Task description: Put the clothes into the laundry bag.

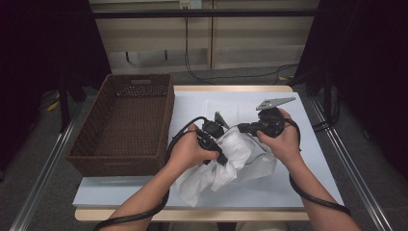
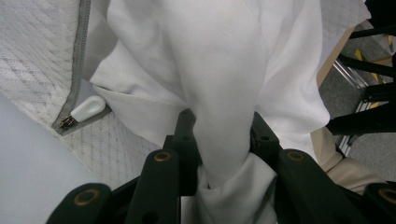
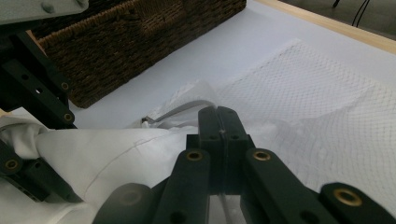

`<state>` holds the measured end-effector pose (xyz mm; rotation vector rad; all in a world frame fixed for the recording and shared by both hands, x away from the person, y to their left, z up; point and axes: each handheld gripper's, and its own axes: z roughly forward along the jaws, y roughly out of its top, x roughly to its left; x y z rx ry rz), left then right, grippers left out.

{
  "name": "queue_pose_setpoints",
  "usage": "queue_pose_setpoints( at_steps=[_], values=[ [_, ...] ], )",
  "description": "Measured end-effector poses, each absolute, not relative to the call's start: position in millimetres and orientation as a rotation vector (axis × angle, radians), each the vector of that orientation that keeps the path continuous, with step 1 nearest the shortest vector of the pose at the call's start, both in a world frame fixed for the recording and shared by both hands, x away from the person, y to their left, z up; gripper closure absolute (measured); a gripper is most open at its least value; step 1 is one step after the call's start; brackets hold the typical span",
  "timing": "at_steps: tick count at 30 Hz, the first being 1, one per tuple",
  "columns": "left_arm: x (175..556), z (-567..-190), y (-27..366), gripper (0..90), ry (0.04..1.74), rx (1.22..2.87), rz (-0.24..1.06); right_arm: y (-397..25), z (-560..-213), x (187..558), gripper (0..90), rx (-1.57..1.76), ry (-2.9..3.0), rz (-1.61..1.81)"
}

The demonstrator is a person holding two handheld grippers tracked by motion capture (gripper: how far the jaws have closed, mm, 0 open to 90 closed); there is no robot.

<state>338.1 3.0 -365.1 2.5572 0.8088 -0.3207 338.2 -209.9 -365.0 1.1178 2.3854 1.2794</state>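
Note:
A white cloth (image 1: pixel 226 159) lies bunched at the middle of the table, partly on a white mesh zip bag (image 1: pixel 263 166). My left gripper (image 1: pixel 222 156) is shut on a thick fold of the cloth (image 2: pixel 224 70), which bulges out between the jaws (image 2: pixel 223 123). The bag's mesh (image 2: pixel 32 56) and its white zip pull (image 2: pixel 88 108) lie just to the left in the left gripper view. My right gripper (image 1: pixel 240 129) sits close beside it, jaws pressed together (image 3: pixel 219 114) on the edge of the mesh bag (image 3: pixel 303 102). The cloth (image 3: pixel 107 158) hangs at that view's left.
A dark woven basket (image 1: pixel 125 120) stands at the table's left, its near wall (image 3: pixel 140 42) a short way beyond my right gripper. A pale blue-white cover (image 1: pixel 308 144) tops the table. Cables trail from both grippers toward the front edge.

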Motion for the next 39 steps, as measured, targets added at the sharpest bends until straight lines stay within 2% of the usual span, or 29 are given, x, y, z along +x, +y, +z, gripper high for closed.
queue_pose_setpoints(
  at_steps=[39],
  values=[
    [325.9, -371.6, -12.7, 70.4, 0.9, 2.506, -0.289, -215.4, -369.1, 324.0, 90.0, 1.039, 2.367, 1.366]
  ],
)
